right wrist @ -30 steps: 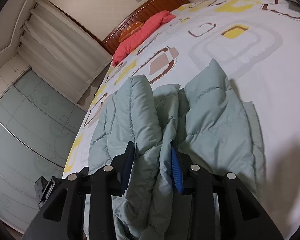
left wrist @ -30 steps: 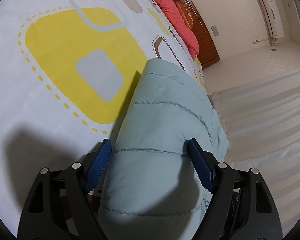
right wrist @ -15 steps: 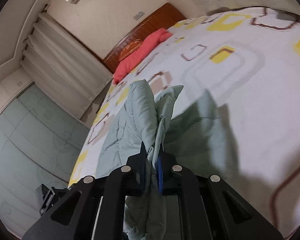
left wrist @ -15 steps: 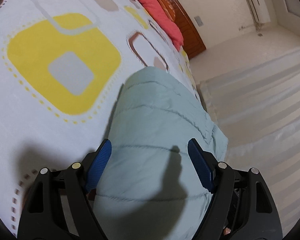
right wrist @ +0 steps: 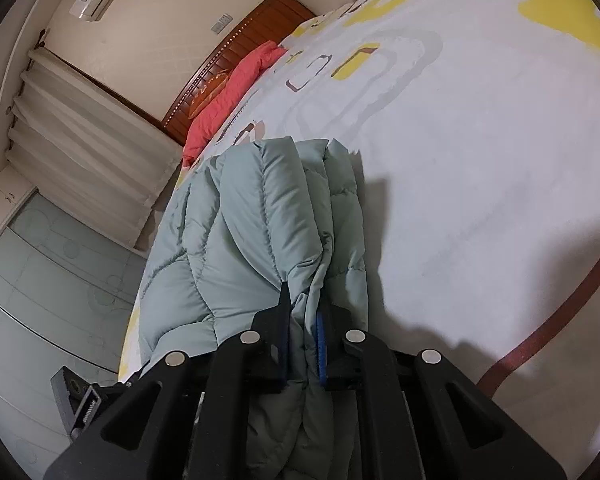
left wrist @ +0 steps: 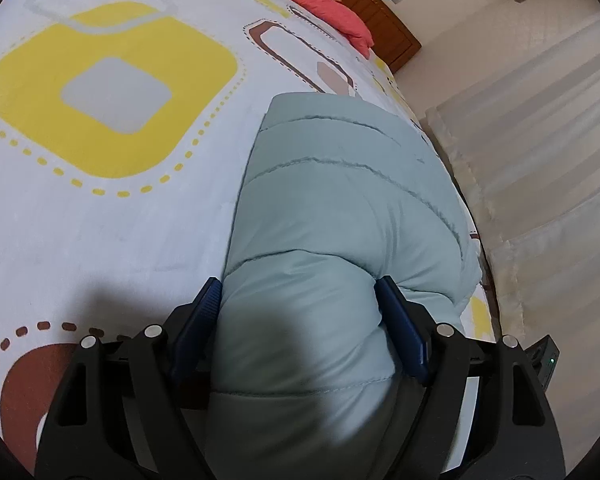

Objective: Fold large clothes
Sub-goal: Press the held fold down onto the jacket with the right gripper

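Presently: right gripper (right wrist: pixel 303 332), lower centre of frame, jaws just closed, pinching gathered layers of pale green quilted jacket (right wrist: pixel 256 216). Left gripper (left wrist: pixel 300 324), jaws wide, pads pressing a thick puffy roll of it. Jacket bunched on patterned bedspread (left wrist: pixel 112 220), near the bed's edge. Folding part done; laying flat and tidying remain.

L gripper (left wrist: pixel 298 320) pointed down at an angle, jaws spread wide w/ blue pads (left wrist: pixel 198 328) pressed on both sides of a thick roll of the pale green padded jacket (left wrist: pixel 340 208). R gripper (right wrist: pixel 302 334) also angled down, jaws nearly together, clamped on a thin gathered edge of the same jacket, blue pad showing on one side.
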A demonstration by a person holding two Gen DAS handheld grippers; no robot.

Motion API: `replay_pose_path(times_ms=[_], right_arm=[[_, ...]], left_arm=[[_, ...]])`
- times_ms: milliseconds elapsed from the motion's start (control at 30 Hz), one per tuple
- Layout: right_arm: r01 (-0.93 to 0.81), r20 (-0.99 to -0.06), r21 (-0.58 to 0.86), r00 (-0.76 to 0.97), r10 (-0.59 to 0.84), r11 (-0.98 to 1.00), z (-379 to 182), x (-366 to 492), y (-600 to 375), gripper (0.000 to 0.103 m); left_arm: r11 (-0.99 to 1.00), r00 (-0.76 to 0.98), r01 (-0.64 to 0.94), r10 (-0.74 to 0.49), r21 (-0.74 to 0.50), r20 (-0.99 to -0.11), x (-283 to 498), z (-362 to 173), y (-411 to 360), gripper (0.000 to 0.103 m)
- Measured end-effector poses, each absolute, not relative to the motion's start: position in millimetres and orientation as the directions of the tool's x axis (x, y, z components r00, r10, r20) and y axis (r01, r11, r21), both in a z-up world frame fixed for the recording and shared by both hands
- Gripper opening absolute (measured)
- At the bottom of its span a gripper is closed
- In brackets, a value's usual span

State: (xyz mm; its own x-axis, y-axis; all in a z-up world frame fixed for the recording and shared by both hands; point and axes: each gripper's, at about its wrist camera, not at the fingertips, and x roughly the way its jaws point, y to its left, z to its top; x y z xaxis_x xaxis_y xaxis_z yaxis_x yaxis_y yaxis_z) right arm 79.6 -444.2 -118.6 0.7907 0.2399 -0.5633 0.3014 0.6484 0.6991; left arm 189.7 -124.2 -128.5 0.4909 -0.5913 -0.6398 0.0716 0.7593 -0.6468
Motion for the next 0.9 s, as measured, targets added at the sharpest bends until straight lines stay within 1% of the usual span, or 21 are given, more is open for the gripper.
replay_pose_path(times_ms=[133, 167, 200, 233, 267, 367, 433, 467, 500, 533, 567, 600, 667, 833, 867, 900], right_arm=[[0.313, -0.552, 0.729, 0.795, 0.252, 0.609, -109, 63, -448, 0.023], [0.313, -0.550, 0.731, 0.796, 0.253, 0.606, -108, 60, -448, 0.032], [0.308, -0.541, 0.741, 0.800, 0.260, 0.596, -104, 52, -448, 0.048], [0.305, -0.535, 0.749, 0.802, 0.265, 0.588, -101, 44, -447, 0.054], [0.302, -0.530, 0.754, 0.804, 0.269, 0.583, -100, 39, -445, 0.058], [0.273, -0.513, 0.772, 0.800, 0.310, 0.573, -96, 21, -436, 0.058], [0.272, -0.522, 0.773, 0.785, 0.333, 0.573, -100, 14, -428, 0.058], [0.278, -0.534, 0.768, 0.775, 0.337, 0.577, -103, 13, -424, 0.056], [0.284, -0.544, 0.762, 0.768, 0.337, 0.582, -105, 11, -423, 0.044], [0.296, -0.568, 0.745, 0.752, 0.336, 0.598, -111, 10, -421, 0.039], [0.302, -0.581, 0.736, 0.741, 0.336, 0.606, -115, 11, -420, 0.033], [0.305, -0.588, 0.732, 0.734, 0.340, 0.609, -121, 12, -419, 0.030], [0.306, -0.598, 0.718, 0.730, 0.331, 0.625, -127, 13, -417, 0.028], [0.303, -0.579, 0.742, 0.739, 0.344, 0.598, -138, 13, -419, 0.028], [0.300, -0.578, 0.743, 0.739, 0.347, 0.599, -137, 12, -419, 0.030], [0.297, -0.572, 0.750, 0.740, 0.353, 0.591, -136, 10, -420, 0.034]], left_arm=[[0.704, 0.479, 0.032, -0.634, -0.710, -0.607, 182, -124, -110, 0.077], [0.694, 0.487, 0.029, -0.639, -0.720, -0.596, 178, -122, -104, 0.077], [0.686, 0.494, 0.030, -0.642, -0.727, -0.586, 174, -120, -101, 0.077], [0.676, 0.504, 0.033, -0.647, -0.736, -0.572, 169, -117, -96, 0.077], [0.673, 0.511, 0.033, -0.647, -0.739, -0.566, 164, -116, -94, 0.078], [0.654, 0.520, 0.023, -0.654, -0.756, -0.550, 149, -118, -86, 0.079], [0.655, 0.505, 0.017, -0.657, -0.755, -0.560, 144, -123, -87, 0.079], [0.662, 0.501, 0.013, -0.653, -0.749, -0.568, 144, -124, -89, 0.079], [0.678, 0.501, 0.012, -0.640, -0.735, -0.582, 143, -126, -91, 0.075], [0.695, 0.503, 0.017, -0.627, -0.719, -0.594, 143, -126, -93, 0.067], [0.712, 0.500, 0.029, -0.619, -0.702, -0.606, 144, -126, -97, 0.063], [0.723, 0.495, 0.035, -0.612, -0.690, -0.617, 145, -126, -100, 0.058], [0.738, 0.489, 0.030, -0.599, -0.674, -0.634, 147, -129, -102, 0.055], [0.759, 0.489, 0.058, -0.588, -0.648, -0.644, 148, -131, -106, 0.055], [0.753, 0.490, 0.060, -0.594, -0.655, -0.638, 148, -131, -104, 0.056], [0.742, 0.488, 0.058, -0.605, -0.668, -0.629, 148, -131, -101, 0.056]])
